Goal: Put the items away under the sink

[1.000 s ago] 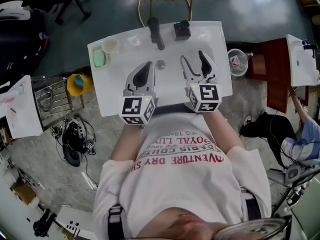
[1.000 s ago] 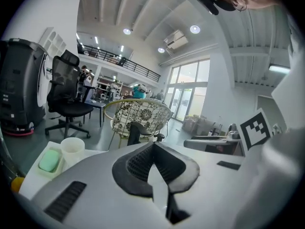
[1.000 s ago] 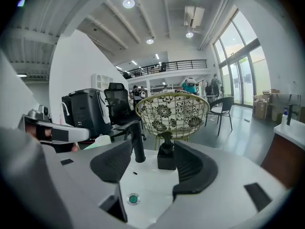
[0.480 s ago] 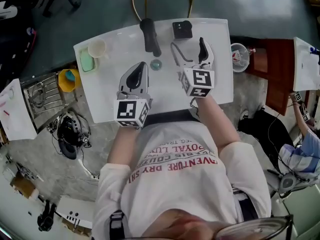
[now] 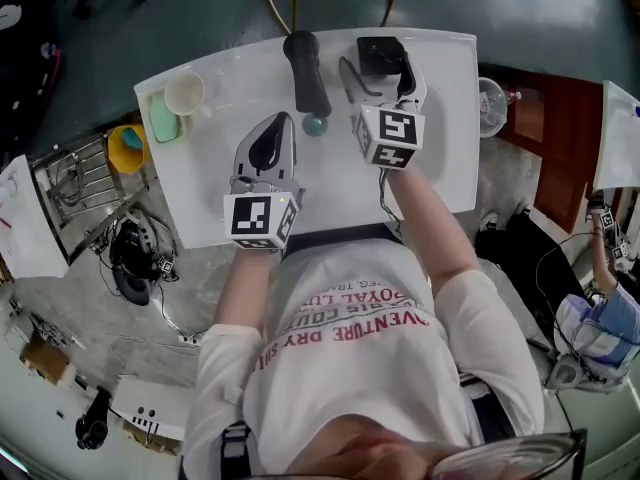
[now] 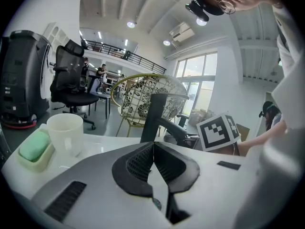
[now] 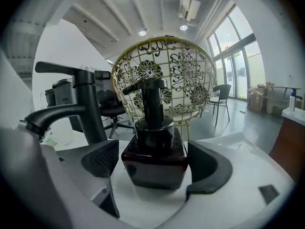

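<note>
Soap bottle (image 7: 155, 149): dark, with a pump. It stands at the back of the white sink top (image 5: 440, 148), just beside the black tap (image 5: 307, 68).
Right gripper (image 7: 154, 166): its jaws have just been opening and are wide apart. The bottle is between them, not squeezed.
Left gripper (image 6: 153, 149): jaws together, holding nothing, low over the sink.
Other things: a cup (image 5: 184, 93) and green soap (image 5: 163, 120) in the far left corner.
Done: nothing looks put away yet.
Left: I think grabbing the bottle comes first, then everything goes under the sink.
</note>
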A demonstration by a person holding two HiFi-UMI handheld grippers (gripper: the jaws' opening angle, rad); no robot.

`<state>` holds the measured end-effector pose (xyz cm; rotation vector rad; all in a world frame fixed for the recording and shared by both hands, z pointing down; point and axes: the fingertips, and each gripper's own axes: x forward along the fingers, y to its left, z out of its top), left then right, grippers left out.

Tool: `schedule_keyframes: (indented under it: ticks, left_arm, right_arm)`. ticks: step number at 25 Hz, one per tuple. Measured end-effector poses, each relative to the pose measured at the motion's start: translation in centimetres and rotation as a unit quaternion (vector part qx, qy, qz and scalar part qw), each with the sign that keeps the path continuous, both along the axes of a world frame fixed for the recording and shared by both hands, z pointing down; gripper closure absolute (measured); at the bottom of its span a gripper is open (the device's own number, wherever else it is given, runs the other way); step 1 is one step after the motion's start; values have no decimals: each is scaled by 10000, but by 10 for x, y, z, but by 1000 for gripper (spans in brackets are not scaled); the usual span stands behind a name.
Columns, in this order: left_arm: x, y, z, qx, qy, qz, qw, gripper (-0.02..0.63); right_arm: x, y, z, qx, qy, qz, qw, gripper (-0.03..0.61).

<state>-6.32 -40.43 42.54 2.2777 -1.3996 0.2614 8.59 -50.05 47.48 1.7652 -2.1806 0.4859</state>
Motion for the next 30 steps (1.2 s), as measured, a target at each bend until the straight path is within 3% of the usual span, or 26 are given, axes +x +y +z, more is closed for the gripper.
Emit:
schedule_keyframes:
  ticks: [5,13,19,30]
  left_arm:
    - [-1,1,8,-126,44,-14,9999,591]
    - [-3,-7,11,-139,75,10,9999,591]
    - [-8,-5,12,-179,95,10,9998,591]
    - [-8,6,10,-188,47,150,9997,591]
  right_arm:
    - [-1,-7,13,-135,51,-89,9999,156]
    - [1,-16,21,-212,537,-155,9982,161]
    - [4,-14,22,-134,564,-96,9983,199]
    - [7,-6,17,-122,426,-149,9989,207]
